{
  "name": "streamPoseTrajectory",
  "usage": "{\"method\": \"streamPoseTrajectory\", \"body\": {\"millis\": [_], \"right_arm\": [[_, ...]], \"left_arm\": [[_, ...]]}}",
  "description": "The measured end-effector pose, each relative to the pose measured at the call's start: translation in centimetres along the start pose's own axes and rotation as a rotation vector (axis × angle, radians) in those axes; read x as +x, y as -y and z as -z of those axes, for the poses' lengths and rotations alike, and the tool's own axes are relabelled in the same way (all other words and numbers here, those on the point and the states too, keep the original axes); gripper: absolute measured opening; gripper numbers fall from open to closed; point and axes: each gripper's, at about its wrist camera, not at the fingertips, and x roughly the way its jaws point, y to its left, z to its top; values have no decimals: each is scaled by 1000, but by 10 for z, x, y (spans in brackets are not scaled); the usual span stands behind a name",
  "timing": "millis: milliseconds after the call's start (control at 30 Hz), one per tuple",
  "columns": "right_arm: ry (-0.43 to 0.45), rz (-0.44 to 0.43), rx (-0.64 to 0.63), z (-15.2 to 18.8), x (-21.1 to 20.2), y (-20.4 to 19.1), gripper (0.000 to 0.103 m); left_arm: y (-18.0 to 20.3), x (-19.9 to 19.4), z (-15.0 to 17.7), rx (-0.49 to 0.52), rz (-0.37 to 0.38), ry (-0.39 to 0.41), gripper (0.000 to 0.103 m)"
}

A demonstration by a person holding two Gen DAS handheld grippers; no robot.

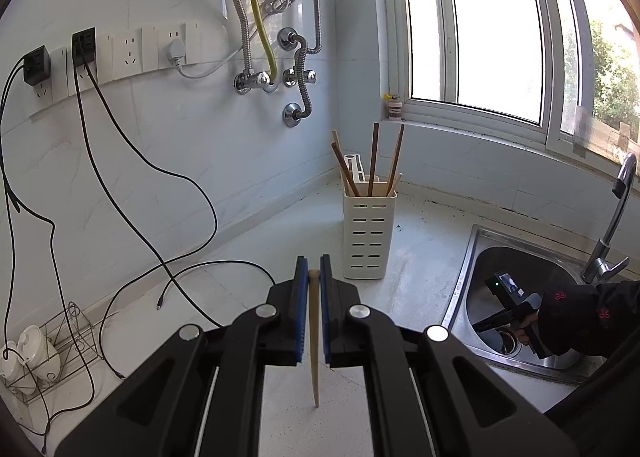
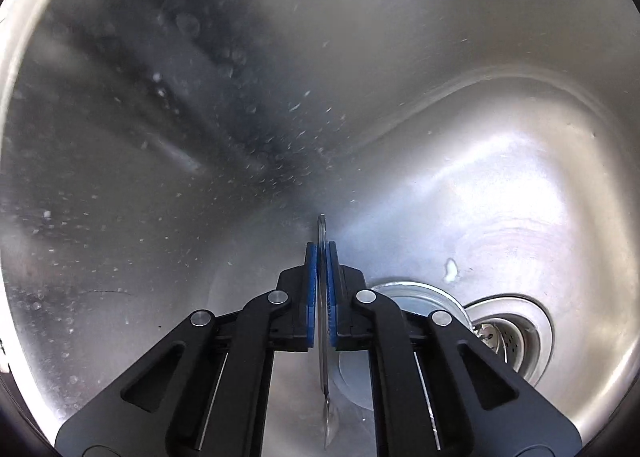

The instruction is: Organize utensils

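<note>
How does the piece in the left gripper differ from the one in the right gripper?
The left gripper holds a pale wooden chopstick; the right gripper holds a shiny metal spoon. The chopstick tapers to a point; the spoon ends in a bowl. The chopstick is over the counter; the spoon is down in the steel sink. Both are slim and clamped between blue pads.

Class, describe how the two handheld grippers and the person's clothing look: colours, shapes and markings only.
Both the left gripper and the right gripper have matte black angular linkage arms, round silver pivot pins and blue ribbed pads. A black sleeve with small red emblems covers the arm over the steel sink.
</note>
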Motion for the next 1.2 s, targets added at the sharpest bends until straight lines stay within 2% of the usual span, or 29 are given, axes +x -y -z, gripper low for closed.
{"method": "streamPoseTrajectory", "body": {"millis": [167,300,500,667,800,833,1000,1200], "right_arm": [[82,6,17,17,-36,1,4],[186,57,-1,31,-76,-2,4],[342,128,-34,51,-137,-24,4],[518,103,-94,62,-205,-64,4],[687,31,-129,53,-257,-95,4],[724,11,-139,37,-265,-115,4],[903,-77,-206,-2,-322,-162,4],[1090,-148,-231,-42,-359,-209,4]], "left_arm": [[-4,-1,0,-8,17,18,6],[-7,-7,-4,-14,50,55,6],[-10,-3,-16,-24,107,106,6],[-1,10,-38,16,166,160,6],[8,21,-59,32,224,213,6],[10,23,-65,35,219,234,6],[16,31,-103,33,233,333,6],[20,34,-144,10,233,438,6]]}}
